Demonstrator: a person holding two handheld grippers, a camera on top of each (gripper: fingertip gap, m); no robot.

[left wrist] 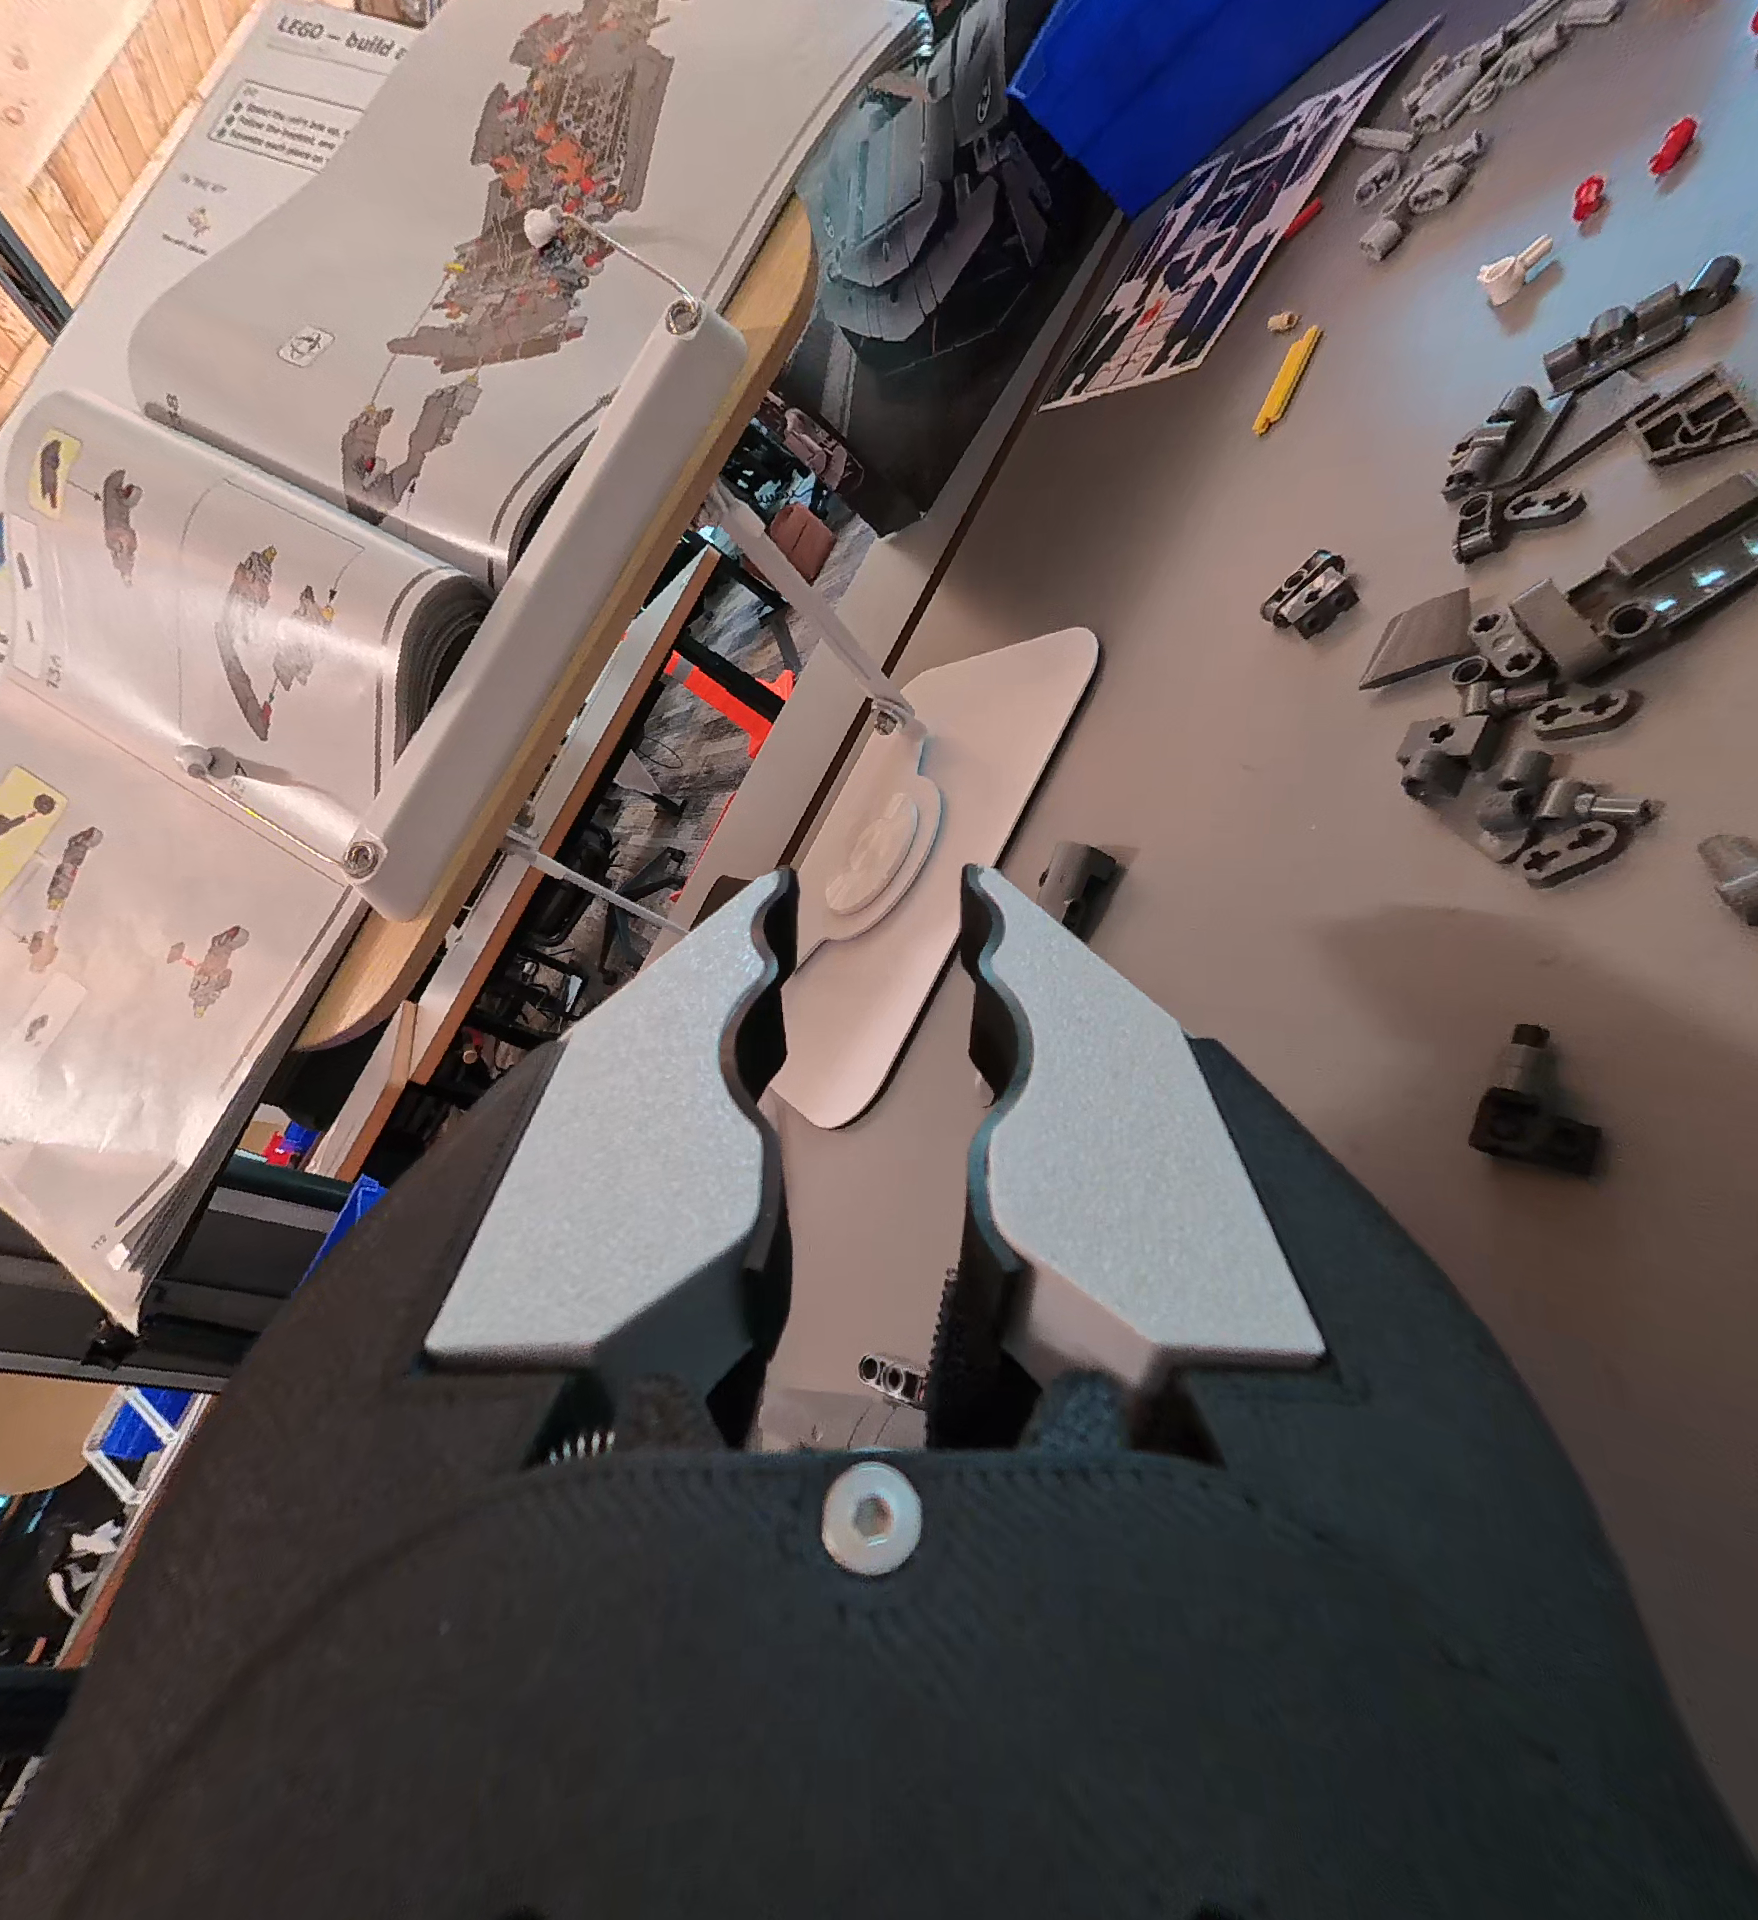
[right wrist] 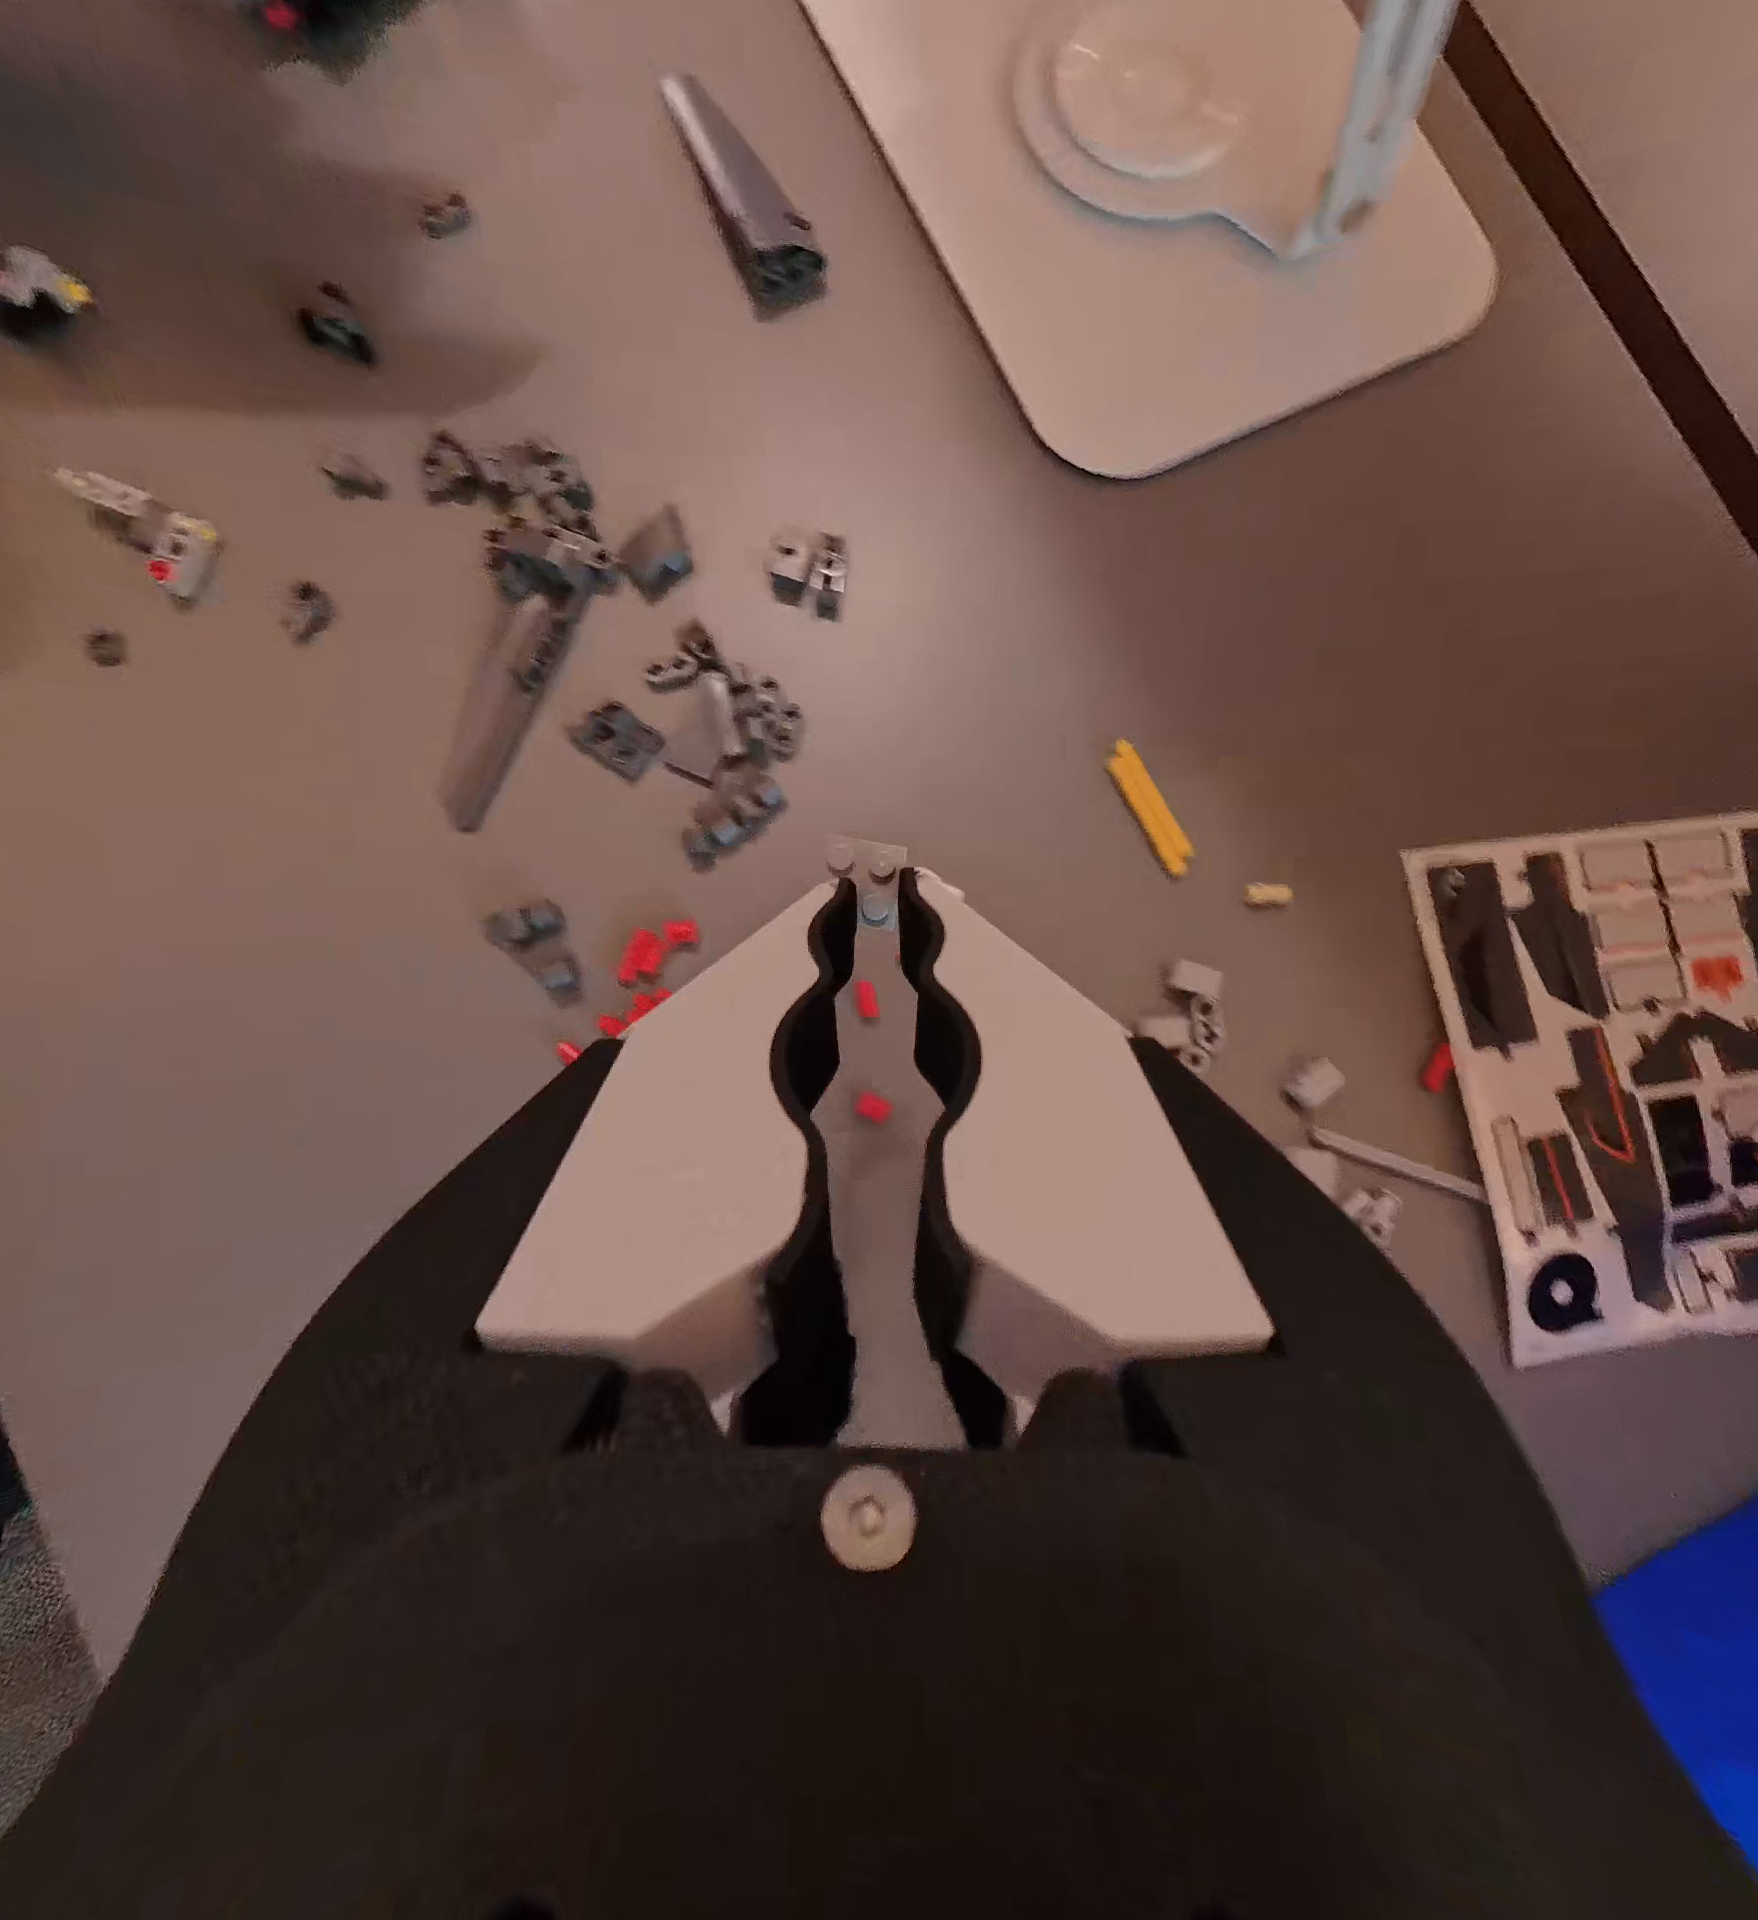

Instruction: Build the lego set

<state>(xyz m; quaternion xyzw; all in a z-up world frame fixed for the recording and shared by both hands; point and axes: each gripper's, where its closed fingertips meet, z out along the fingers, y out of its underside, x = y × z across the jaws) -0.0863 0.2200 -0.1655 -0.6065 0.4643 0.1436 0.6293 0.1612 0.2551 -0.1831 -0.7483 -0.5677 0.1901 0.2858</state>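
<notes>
left tool: your left tool (left wrist: 880, 894) was hanging open with nothing between its fingers, up over the white stand base (left wrist: 1010, 727) on the counter (left wrist: 1270, 1039).
near the left tool: a small dark grey connector (left wrist: 1081, 873) sat just right of the tip, another dark piece (left wrist: 1535, 1107) lay further right, and the big scatter of dark grey pieces (left wrist: 1540, 707) was well off to the right.
instruction booklet: the booklet (left wrist: 231, 623) was propped open on the stand, up and to the left of your left tool.
right tool: your right tool (right wrist: 873, 883) was nearly closed, pinching a small light grey studded plate (right wrist: 864, 868) by one end, with the rest poking out past the tips.
under the right tool: little red pieces (right wrist: 646, 961) lay on the counter just left of the fingers, a yellow rod (right wrist: 1150, 805) off to the right, and the sticker sheet (right wrist: 1633, 1081) further right.
heads up: the right view was pretty blurry, so i couldn't make out the small stuff.
</notes>
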